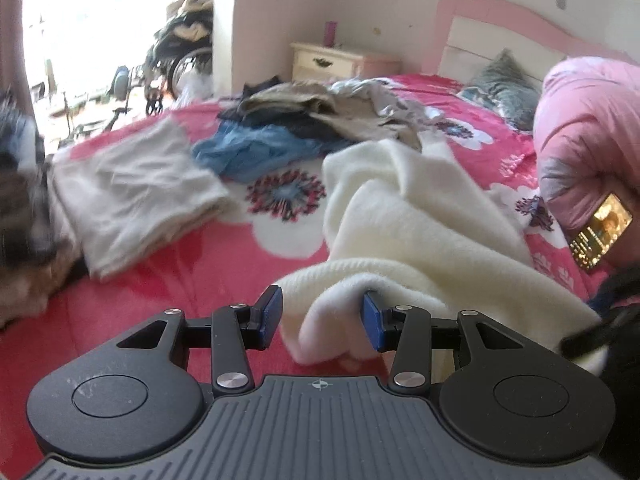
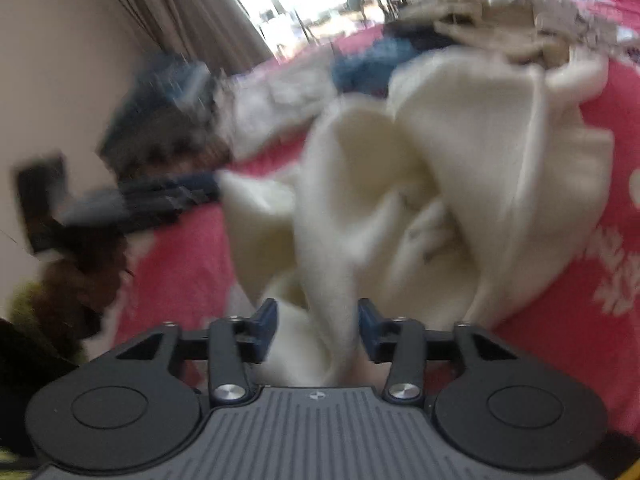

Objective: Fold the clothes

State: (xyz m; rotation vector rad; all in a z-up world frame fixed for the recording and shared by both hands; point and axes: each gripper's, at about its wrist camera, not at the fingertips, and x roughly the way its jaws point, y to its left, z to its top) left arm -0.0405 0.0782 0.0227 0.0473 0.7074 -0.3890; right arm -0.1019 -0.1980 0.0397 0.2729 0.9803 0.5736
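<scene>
A cream knitted sweater (image 1: 420, 216) lies crumpled on the red flowered bedspread (image 1: 200, 280). In the left wrist view a thick fold of it bulges between the blue pads (image 1: 372, 324) and droops below them, so my left gripper (image 1: 322, 320) is shut on the sweater. In the blurred right wrist view the same sweater (image 2: 460, 160) rises in loose folds. One fold stands between the parted jaws of my right gripper (image 2: 318, 324), which is open and does not pinch it.
A folded beige garment (image 1: 132, 196) lies to the left. A heap of blue, dark and tan clothes (image 1: 320, 112) sits behind. A pink quilt (image 1: 588, 140) with a lit phone (image 1: 602, 230) stands at the right. Nightstand (image 1: 328, 60) and headboard (image 1: 500, 32) are at the back.
</scene>
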